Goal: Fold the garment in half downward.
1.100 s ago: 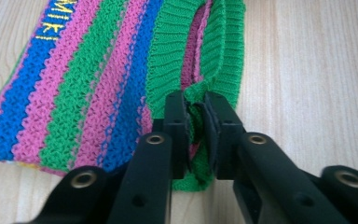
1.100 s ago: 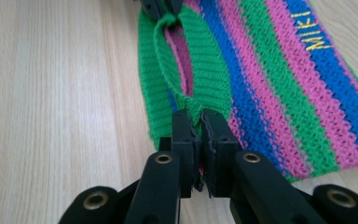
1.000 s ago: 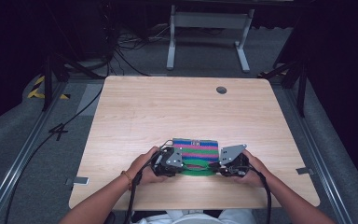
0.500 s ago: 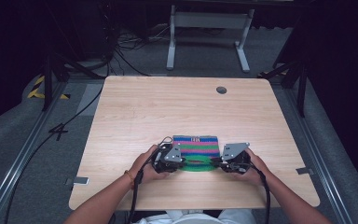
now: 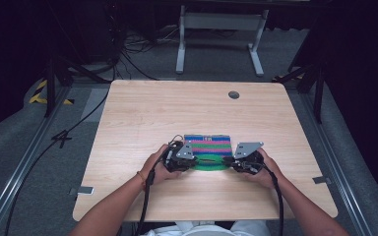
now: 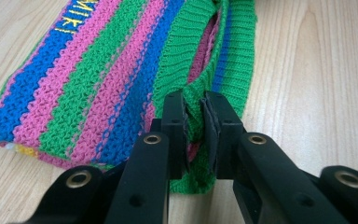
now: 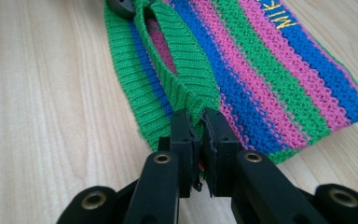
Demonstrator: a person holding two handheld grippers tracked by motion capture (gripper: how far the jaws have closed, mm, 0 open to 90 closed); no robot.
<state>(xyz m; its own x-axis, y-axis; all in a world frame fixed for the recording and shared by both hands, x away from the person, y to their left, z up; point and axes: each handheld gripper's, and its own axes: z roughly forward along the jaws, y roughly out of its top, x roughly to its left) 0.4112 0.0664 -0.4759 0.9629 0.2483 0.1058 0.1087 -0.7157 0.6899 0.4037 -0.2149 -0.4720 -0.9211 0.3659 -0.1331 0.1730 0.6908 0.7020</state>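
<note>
Striped knit sleeve [image 5: 207, 150] lies flat near the table's [image 5: 142, 118] front edge; we have the left gripper [image 6: 196, 119] and right gripper [image 7: 200, 133] each clamped on its green ribbed cuff [image 6: 179, 60], so next: lift evenly.
</note>
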